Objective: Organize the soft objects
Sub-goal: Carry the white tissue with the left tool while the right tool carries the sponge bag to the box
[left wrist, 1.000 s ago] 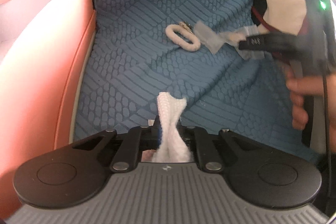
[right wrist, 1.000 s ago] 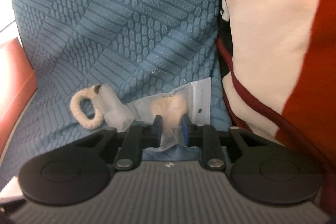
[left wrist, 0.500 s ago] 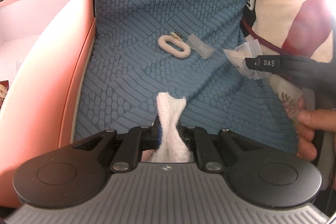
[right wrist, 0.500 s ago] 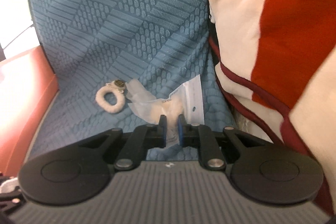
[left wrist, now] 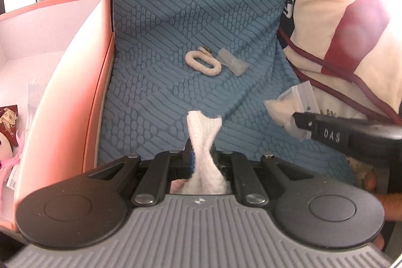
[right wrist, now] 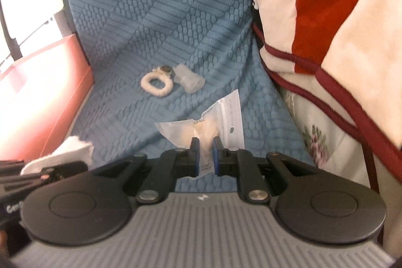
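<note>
The left gripper (left wrist: pixel 201 155) is clamped on a white cloth (left wrist: pixel 204 135) whose free end stands toward 12 o'clock. The right gripper (right wrist: pixel 206 150) pinches a clear bag (right wrist: pixel 216 122) holding something pale, lifted off the blue cover (left wrist: pixel 176 42). The open box (left wrist: pixel 83 72) lies at 9 to 10 o'clock from the left gripper, just beside it, so the left hand is nearer. A scrunchie (left wrist: pixel 203 64) and a clear plastic piece (left wrist: pixel 233 62) lie on the cover at 12 o'clock, its long axis running 10 to 4.
</note>
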Demonstrator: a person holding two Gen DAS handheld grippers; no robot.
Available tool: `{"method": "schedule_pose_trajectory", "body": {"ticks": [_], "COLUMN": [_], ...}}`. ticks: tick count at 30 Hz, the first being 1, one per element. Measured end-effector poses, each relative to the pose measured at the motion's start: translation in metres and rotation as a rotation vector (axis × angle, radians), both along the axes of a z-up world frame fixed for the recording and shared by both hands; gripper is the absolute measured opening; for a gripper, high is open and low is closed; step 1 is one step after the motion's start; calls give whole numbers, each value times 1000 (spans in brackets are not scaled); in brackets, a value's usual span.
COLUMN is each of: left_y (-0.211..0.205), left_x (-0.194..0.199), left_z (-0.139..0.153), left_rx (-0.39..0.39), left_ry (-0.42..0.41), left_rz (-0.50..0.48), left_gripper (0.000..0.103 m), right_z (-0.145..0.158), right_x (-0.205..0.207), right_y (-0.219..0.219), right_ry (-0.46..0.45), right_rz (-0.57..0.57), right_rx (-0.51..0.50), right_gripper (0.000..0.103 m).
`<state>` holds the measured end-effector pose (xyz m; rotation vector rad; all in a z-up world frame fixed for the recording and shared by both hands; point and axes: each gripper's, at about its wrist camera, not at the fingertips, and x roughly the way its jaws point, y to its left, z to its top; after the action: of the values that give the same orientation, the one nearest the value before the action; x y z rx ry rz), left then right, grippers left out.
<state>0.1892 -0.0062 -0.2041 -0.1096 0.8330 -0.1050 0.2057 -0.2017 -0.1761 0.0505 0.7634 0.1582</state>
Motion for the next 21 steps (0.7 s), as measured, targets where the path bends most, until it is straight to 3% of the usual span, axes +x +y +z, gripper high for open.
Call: {"method": "schedule_pose_trajectory", "body": {"ticks": [7, 18, 21], "left_y": [2, 5, 8], "left_x": [-11, -20, -19], "left_z": [2, 14, 24], "left_rx": [4, 13, -27], "left_ry": [6, 14, 22], "left_rz": [-4, 11, 10], "left_gripper": [11, 11, 11], "right_z": [1, 7, 13], "right_x": [-31, -50, -51], "right_y": [8, 4, 0], "right_ry": [16, 58, 58], "right_rz": [5, 3, 0], "right_rx": [-39, 47, 64], "right_gripper": [14, 14, 14]}}
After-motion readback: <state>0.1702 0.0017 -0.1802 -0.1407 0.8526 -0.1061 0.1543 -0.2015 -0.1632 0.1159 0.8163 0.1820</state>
